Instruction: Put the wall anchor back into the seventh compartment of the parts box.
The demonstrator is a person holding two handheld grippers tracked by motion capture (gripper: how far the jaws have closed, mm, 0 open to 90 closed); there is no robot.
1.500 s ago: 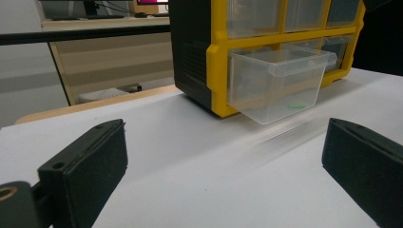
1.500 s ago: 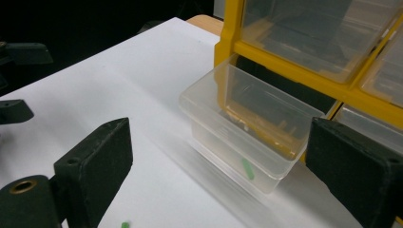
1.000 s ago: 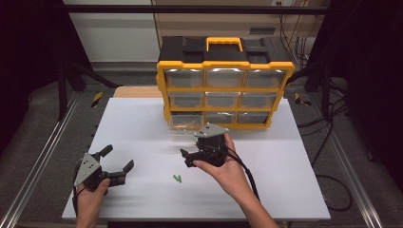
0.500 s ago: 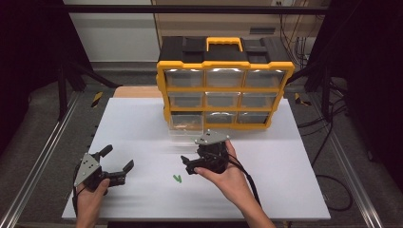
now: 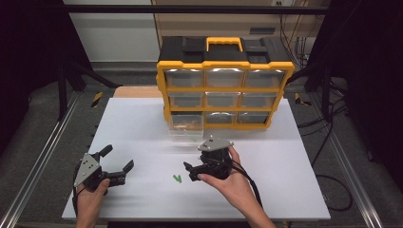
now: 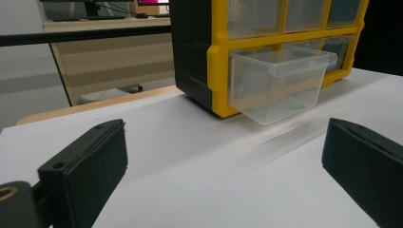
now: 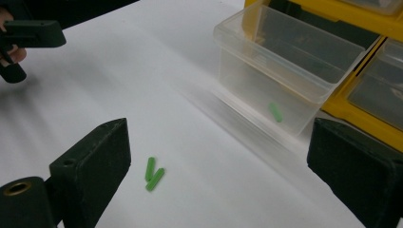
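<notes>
From the high view, a yellow and black drawer organizer (image 5: 224,85) stands at the far side of the white table (image 5: 294,190). Its lower-left clear drawer (image 5: 186,127) is pulled out toward the person, probably to take small parts. Two green pegs (image 5: 177,179) lie on the table just in front of the right tool (image 5: 192,171), which points left toward them with jaws apart and nothing held. The left tool (image 5: 116,164) rests near the table's near-left corner, wide open and empty, seemingly parked clear of the work.

In the left gripper view, that tool's two black jaws stand far apart and bare above the table. The open drawer (image 6: 280,80) juts from the organizer (image 6: 214,52), and one green peg (image 6: 297,106) lies on its floor.

In the right gripper view, the jaws are spread wide with nothing between them; the two pegs (image 7: 154,174) lie touching each other near the left jaw, likely the next pickup. The drawer (image 7: 290,71) sits just beyond, one peg (image 7: 274,112) already inside.
</notes>
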